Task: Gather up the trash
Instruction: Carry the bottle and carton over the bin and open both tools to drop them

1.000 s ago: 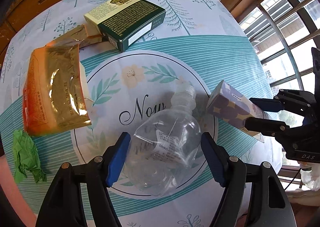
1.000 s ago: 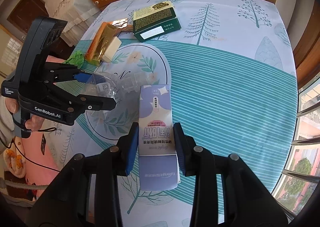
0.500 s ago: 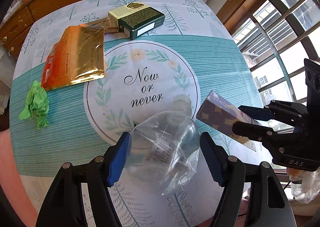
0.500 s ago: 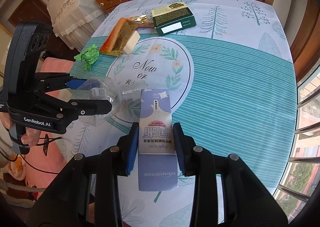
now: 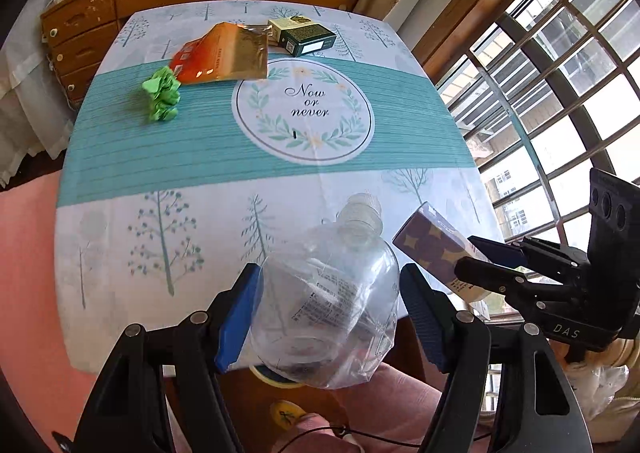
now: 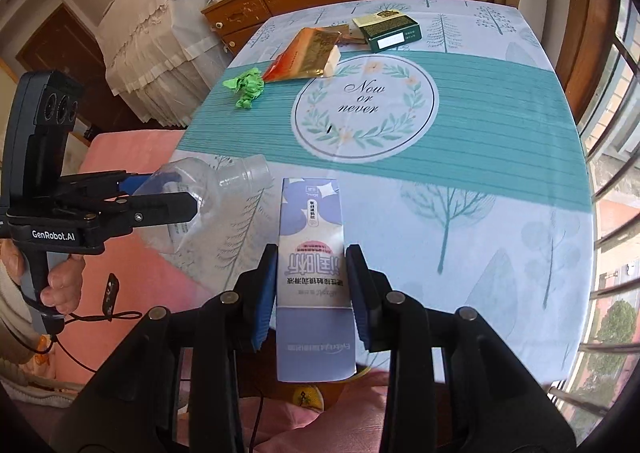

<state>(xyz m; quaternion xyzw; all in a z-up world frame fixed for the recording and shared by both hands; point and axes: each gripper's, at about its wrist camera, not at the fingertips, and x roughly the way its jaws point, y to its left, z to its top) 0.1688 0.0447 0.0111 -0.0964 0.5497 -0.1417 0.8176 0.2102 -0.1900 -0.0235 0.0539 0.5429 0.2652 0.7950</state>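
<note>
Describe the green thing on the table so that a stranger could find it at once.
Start at the round "Now or never" print on the tablecloth. To its left, beside the orange-gold foil pouch, lies the crumpled green paper, the only bright green, shapeless item.

The left gripper [image 5: 330, 311] holds a plastic bottle [image 5: 332, 301] over the table's [image 5: 200, 157] near edge, with the right gripper [image 6: 311, 285] and its carton [image 6: 313, 253] just beside it on the right. Far across the table lie a crumpled wrapper [image 5: 162, 98], a foil pouch [image 5: 224, 58] behind it to the right, and a box [image 5: 306, 38] right of that.
</note>
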